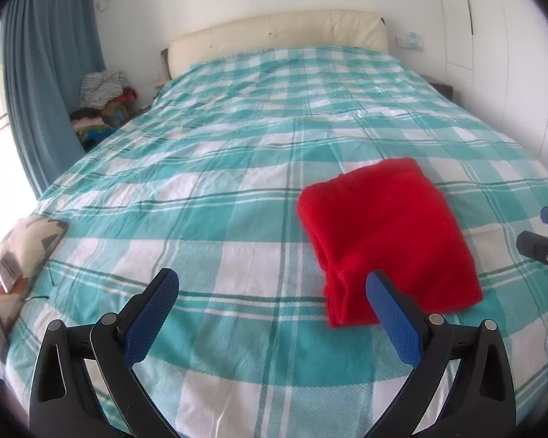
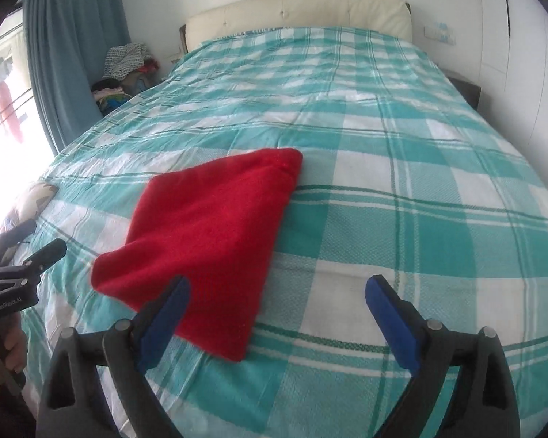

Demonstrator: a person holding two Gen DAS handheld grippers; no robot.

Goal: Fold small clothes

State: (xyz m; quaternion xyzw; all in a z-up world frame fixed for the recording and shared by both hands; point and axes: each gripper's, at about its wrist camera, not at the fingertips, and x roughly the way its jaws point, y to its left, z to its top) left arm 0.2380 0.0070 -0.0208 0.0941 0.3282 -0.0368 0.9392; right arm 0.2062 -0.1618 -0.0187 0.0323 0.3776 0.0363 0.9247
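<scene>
A red fleece garment (image 1: 387, 233) lies folded into a compact rectangle on the teal-and-white checked bed cover (image 1: 215, 189). My left gripper (image 1: 272, 284) hovers above the bed, near and left of the garment, jaws wide open and empty; its right finger (image 1: 391, 314) overlaps the garment's near corner in the picture. In the right wrist view the same red garment (image 2: 208, 233) lies ahead and to the left. My right gripper (image 2: 277, 292) is open and empty, its left finger (image 2: 164, 317) in front of the garment's near edge. The left gripper (image 2: 25, 255) shows at the left edge, held by a hand (image 2: 3, 350).
A cream headboard (image 1: 281, 33) stands at the far end. Blue curtains (image 1: 44, 73) and a pile of clothes (image 1: 102, 106) are at the far left. A patterned cushion (image 1: 22, 252) lies at the bed's left edge. White wardrobe doors (image 1: 500, 36) line the right wall.
</scene>
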